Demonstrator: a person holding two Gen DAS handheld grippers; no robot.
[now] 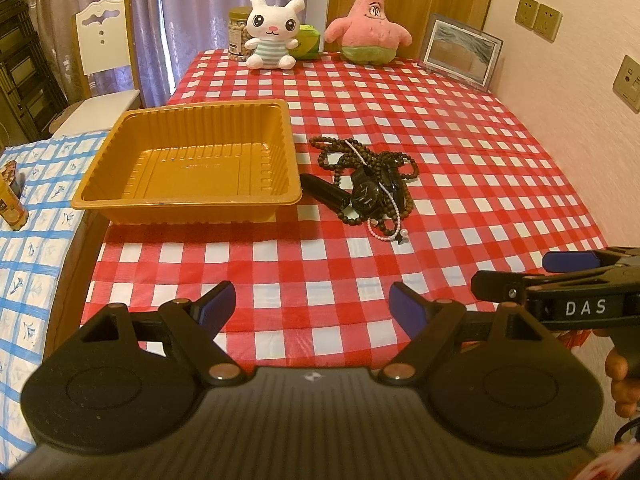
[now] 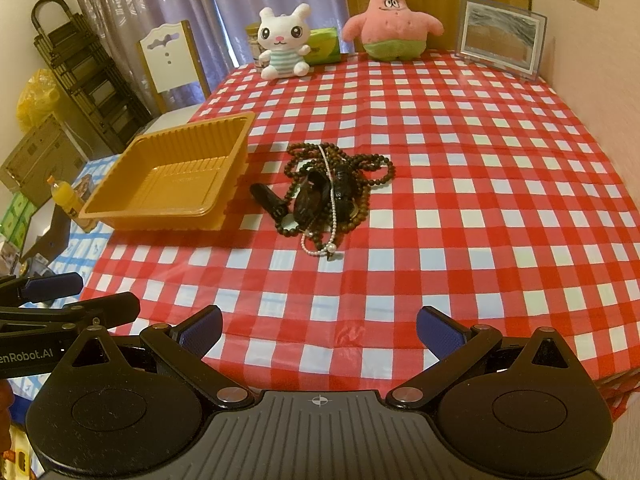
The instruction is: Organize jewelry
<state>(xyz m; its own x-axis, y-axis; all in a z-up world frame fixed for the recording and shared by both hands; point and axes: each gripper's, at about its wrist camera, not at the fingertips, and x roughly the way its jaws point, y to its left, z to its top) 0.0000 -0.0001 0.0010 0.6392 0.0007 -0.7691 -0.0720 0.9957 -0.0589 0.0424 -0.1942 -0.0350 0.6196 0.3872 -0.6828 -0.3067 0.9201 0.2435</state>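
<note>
Orange plastic tray (image 1: 188,160) ahead-left of left gripper (image 1: 310,306), bare inside. Jewelry pile (image 1: 366,184), dark beads, black watch, pearl strand, ahead between both grippers, beside tray on checked surface (image 1: 460,184). Right gripper (image 2: 318,330) and left: fingers spread, holding nothing. Nothing sorted yet; whole pile left.

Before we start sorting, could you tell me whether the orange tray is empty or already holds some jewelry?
Empty. The tray shows only its bare ribbed floor, while the jewelry pile lies on the tablecloth beside it.
</note>
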